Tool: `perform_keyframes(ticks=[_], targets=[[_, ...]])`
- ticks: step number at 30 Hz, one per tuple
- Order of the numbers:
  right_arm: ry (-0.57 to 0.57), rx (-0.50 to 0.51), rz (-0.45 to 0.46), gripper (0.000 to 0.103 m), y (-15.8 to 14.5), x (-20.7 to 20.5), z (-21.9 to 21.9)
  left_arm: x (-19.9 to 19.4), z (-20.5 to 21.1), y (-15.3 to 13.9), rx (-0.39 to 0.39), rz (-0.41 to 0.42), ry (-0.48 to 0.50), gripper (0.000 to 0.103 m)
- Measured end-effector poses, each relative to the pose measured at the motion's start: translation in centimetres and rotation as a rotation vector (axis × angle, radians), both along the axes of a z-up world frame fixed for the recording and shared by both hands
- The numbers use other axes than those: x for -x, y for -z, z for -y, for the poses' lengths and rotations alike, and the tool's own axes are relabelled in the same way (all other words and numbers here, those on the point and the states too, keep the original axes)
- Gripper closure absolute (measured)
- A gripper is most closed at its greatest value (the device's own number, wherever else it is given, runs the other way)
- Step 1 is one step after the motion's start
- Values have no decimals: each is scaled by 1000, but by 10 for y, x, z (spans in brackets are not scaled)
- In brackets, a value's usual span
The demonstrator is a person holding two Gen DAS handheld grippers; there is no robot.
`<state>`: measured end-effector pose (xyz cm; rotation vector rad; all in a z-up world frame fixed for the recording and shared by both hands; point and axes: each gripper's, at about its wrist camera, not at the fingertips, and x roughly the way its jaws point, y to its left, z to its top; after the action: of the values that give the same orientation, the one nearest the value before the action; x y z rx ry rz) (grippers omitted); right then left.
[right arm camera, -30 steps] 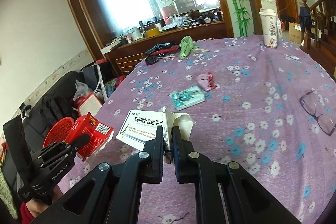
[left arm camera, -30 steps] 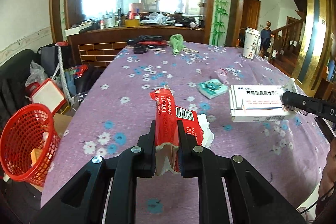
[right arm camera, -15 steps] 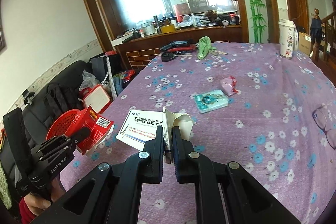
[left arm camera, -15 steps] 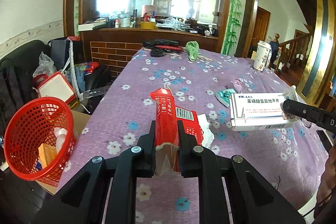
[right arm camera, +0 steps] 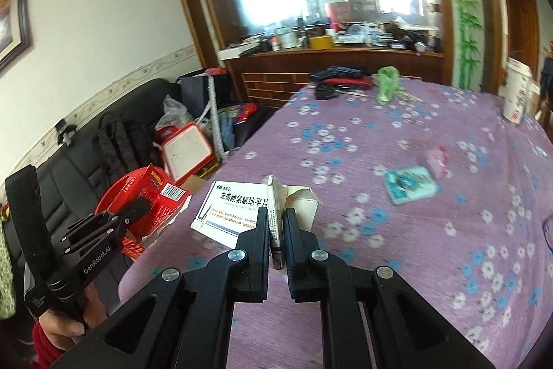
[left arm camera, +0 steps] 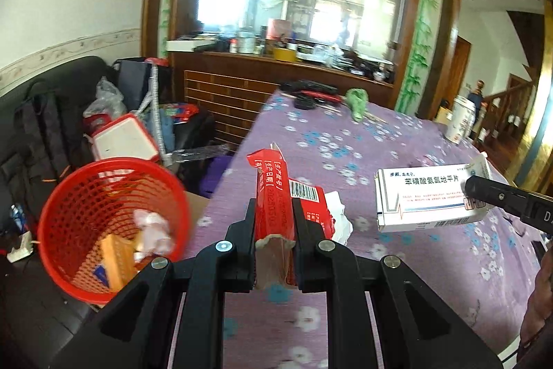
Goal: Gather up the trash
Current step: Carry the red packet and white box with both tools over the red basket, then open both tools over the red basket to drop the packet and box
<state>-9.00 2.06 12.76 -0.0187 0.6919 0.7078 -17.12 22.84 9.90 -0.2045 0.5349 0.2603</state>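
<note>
My left gripper [left arm camera: 274, 206] is shut on a torn red carton [left arm camera: 276, 192], held above the table's left edge. Just left of it, below on the floor, stands a red mesh basket [left arm camera: 79, 196] with paper scraps inside. My right gripper [right arm camera: 276, 213] is shut on the flap of a white medicine box [right arm camera: 235, 206], lifted over the purple flowered tablecloth [right arm camera: 414, 230]. In the left wrist view that white medicine box [left arm camera: 428, 199] hangs at the right from the right gripper [left arm camera: 466, 191]. In the right wrist view the left gripper [right arm camera: 147, 203] holds the red carton [right arm camera: 162, 189] over the basket [right arm camera: 114, 199].
On the cloth lie a teal packet [right arm camera: 409, 184], a pink wrapper [right arm camera: 437, 158], a green bag [right arm camera: 387, 85] and dark items [right arm camera: 340, 76] at the far end; a white cup [right arm camera: 516, 92] stands far right. A black sofa [right arm camera: 86, 144] with bags flanks the table's left side.
Both grippers have carried their boxes leftward toward the table's left edge. The red basket has come closer and larger in the left wrist view. Both grips are unchanged.
</note>
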Motion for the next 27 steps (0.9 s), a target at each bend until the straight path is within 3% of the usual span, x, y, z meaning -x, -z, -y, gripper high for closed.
perform_keyframes(ticks=[15, 27], targets=[[-184, 81, 78, 94, -9, 18, -118, 54, -112, 2, 1, -13, -275, 88], [-255, 160, 121, 94, 1, 20, -201, 66, -146, 20, -10, -64, -344, 87]])
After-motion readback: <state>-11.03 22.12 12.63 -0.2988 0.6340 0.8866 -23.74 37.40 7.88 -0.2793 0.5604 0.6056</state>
